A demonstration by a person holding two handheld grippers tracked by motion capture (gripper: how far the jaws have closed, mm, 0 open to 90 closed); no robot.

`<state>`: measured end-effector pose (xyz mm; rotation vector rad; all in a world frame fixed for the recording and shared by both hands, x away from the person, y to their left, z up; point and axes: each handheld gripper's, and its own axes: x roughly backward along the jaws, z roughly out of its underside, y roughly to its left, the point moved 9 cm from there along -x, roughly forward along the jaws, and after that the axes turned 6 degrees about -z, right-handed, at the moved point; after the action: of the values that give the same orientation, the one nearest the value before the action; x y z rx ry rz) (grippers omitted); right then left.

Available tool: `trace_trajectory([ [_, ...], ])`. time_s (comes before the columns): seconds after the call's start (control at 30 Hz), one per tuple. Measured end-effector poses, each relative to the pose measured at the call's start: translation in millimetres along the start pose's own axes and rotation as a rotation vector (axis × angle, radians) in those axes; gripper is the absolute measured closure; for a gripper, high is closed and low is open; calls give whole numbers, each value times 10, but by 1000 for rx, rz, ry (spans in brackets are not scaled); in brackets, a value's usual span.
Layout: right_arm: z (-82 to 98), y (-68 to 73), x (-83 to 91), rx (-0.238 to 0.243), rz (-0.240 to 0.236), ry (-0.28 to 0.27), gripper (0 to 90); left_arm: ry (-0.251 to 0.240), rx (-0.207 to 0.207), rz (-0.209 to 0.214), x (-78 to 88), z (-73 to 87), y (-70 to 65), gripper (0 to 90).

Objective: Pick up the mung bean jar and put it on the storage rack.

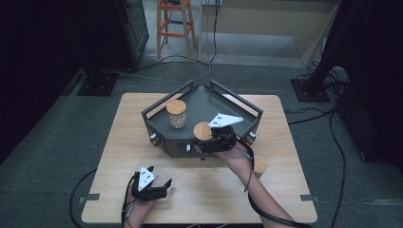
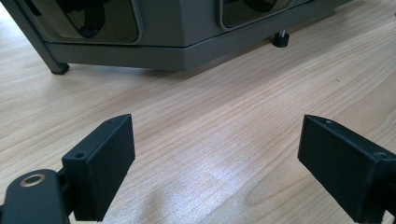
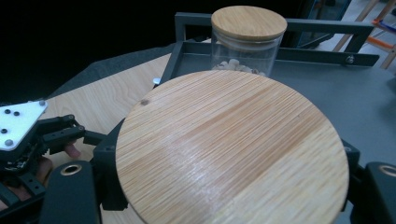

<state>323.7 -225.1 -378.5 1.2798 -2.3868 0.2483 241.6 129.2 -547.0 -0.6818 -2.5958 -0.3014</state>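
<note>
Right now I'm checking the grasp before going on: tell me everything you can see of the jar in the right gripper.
The held jar shows mostly as its round, pale, fine-grained bamboo-like lid, lying about level, so the jar looks upright. The right gripper is shut on it, black jaws at opposite sides just beneath the lid, which hides the body. It sits at the near edge of the dark grey tray. Whether it rests there or hangs above cannot be told. A second lidded jar stands apart, farther in.

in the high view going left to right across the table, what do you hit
left gripper → jar with the wooden lid in the grey tray → wooden-lidded jar clamped in the right gripper → another wooden lid just right of the person's right forearm
</note>
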Motion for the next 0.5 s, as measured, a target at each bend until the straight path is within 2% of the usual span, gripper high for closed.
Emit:
trace_trajectory([
  [0.17,-34,-38,15,-1,14,-3,254,6,-16,-3,-5,-6,-19,110],
  [0.5,-63,-129,37,-13,42,-27,253,15,-7,-5,-10,-11,-16,110],
])
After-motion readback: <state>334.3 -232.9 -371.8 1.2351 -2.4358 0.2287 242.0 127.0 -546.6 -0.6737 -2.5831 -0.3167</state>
